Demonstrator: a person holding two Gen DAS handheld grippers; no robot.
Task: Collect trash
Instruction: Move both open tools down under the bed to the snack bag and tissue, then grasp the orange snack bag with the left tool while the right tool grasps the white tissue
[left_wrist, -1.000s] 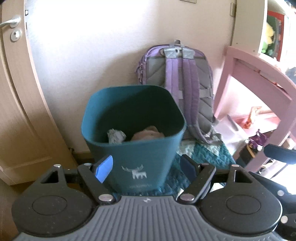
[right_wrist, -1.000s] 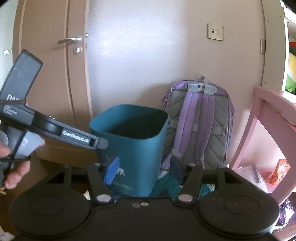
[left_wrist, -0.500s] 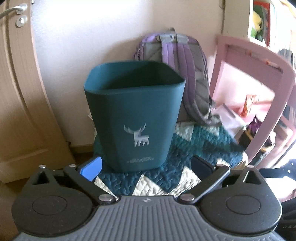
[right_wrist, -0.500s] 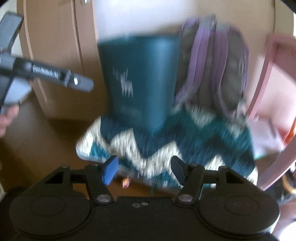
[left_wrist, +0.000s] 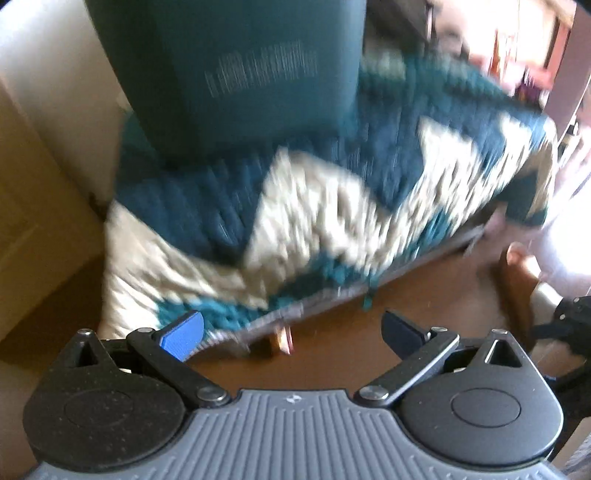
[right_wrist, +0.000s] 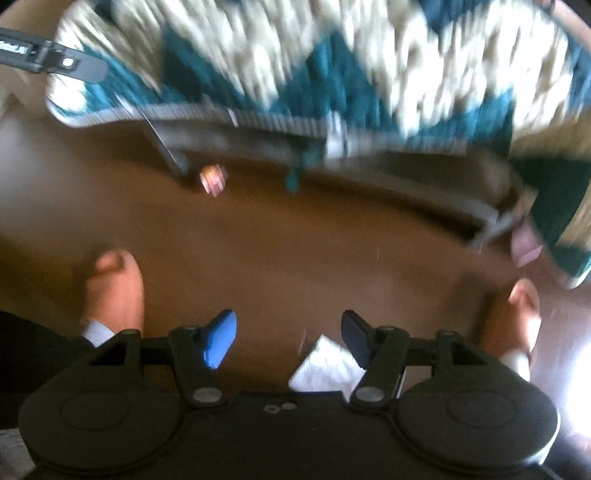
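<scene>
The teal trash bin (left_wrist: 240, 74) stands on a teal and cream rug (left_wrist: 332, 206), at the top of the left wrist view. A small orange-pink wrapper (left_wrist: 282, 338) lies on the brown floor at the rug's edge, just ahead of my left gripper (left_wrist: 291, 328), which is wide open and empty. The right wrist view shows the same wrapper (right_wrist: 213, 180) farther off. A white crumpled paper (right_wrist: 325, 363) lies on the floor under my right gripper (right_wrist: 288, 328), close to its dark finger. That gripper is open and the pads do not touch the paper. Both views are blurred.
A person's two feet (right_wrist: 114, 291) (right_wrist: 517, 314) stand on the floor either side of the right gripper. A pale pinkish scrap (right_wrist: 524, 245) lies by the rug's right corner. A wall and door (left_wrist: 37, 184) are left of the bin.
Both grippers have dropped toward the floor and tipped downward. The bin has slid to the top of the left view and out of the right view. The left jaws have spread wider.
</scene>
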